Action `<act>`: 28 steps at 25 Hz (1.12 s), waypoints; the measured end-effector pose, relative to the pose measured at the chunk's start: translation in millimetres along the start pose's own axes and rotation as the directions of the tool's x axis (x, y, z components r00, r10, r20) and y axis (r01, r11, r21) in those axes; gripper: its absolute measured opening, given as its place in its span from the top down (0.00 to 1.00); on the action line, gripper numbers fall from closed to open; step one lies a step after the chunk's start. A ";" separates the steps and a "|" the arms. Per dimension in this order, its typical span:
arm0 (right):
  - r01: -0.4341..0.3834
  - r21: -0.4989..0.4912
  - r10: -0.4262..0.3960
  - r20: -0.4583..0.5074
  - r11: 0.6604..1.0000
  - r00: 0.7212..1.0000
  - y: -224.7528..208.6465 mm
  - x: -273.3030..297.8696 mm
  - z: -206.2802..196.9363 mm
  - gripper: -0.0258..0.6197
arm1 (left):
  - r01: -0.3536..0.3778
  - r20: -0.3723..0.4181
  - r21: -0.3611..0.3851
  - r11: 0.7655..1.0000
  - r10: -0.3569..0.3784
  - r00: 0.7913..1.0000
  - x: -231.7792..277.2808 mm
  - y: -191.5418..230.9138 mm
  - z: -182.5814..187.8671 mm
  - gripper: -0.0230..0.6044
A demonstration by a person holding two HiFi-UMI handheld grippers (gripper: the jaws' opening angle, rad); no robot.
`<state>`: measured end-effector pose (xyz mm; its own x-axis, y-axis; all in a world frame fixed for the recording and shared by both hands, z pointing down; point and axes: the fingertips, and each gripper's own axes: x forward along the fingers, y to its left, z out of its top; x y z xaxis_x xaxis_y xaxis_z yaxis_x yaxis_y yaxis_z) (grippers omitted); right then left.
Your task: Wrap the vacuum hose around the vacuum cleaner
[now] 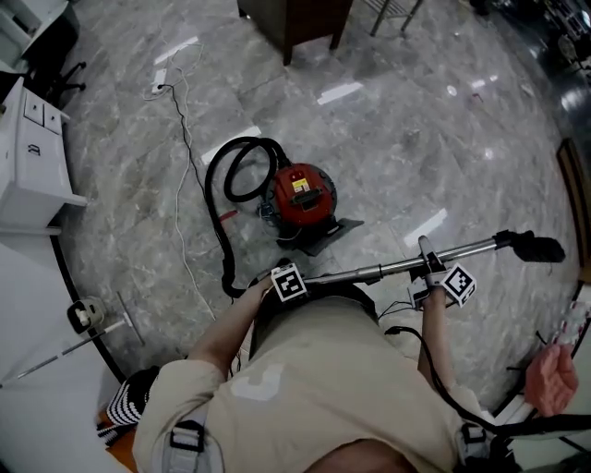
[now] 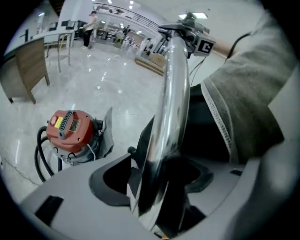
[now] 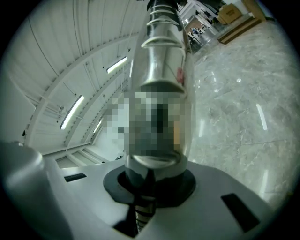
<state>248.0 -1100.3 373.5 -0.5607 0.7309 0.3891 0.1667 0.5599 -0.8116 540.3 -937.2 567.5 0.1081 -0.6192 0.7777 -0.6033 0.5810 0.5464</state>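
The red vacuum cleaner (image 1: 300, 192) (image 2: 70, 129) stands on the marble floor. Its black hose (image 1: 222, 185) (image 2: 40, 154) loops at its left and runs down toward me. A long metal wand (image 1: 388, 269) (image 2: 171, 93) (image 3: 161, 61) lies level across my front, ending in a black piece (image 1: 536, 248) at the right. My left gripper (image 1: 289, 283) (image 2: 159, 183) is at the wand's hose end. Its jaws stand open, with the wand between them and dark gaps on both sides. My right gripper (image 1: 434, 277) (image 3: 150, 183) is shut on the wand further right.
A white cabinet (image 1: 32, 157) stands at the left, with a thin white cord (image 1: 180, 139) trailing over the floor beside it. Dark wooden furniture (image 1: 295, 23) is beyond the vacuum. A grey floor head (image 1: 328, 236) lies against the vacuum. A small stand (image 1: 88, 314) sits near my left.
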 end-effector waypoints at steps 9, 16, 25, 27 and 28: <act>-0.113 -0.299 0.099 -0.061 0.948 0.993 8.6 6.4 106.4 0.89 | -0.067 0.261 -0.279 0.958 0.143 0.955 -59.0 50.0 2.0 0.45; -0.254 -0.320 0.179 -0.247 0.913 0.952 -9.8 63.5 163.7 0.89 | -0.248 0.150 -0.435 0.866 0.341 0.928 -25.8 59.4 52.6 0.45; -0.433 -0.292 0.292 -0.420 0.853 0.859 -37.5 106.4 239.7 0.89 | -0.215 0.236 -0.718 0.662 0.522 0.819 -17.9 51.8 144.0 0.45; -0.429 -0.298 0.270 -0.453 0.852 0.850 -40.2 119.3 257.1 0.89 | -0.237 0.224 -0.721 0.651 0.543 0.809 -14.2 41.1 159.6 0.45; -0.425 -0.301 0.257 -0.466 0.854 0.847 -40.5 122.9 263.7 0.89 | -0.242 0.224 -0.722 0.649 0.549 0.805 -11.2 35.3 166.7 0.45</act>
<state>-41.5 -1136.0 339.3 -0.0541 0.9446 0.3236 0.6243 0.2849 -0.7273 386.0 -997.8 526.3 -0.4212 -0.2979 0.8567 0.1526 0.9078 0.3907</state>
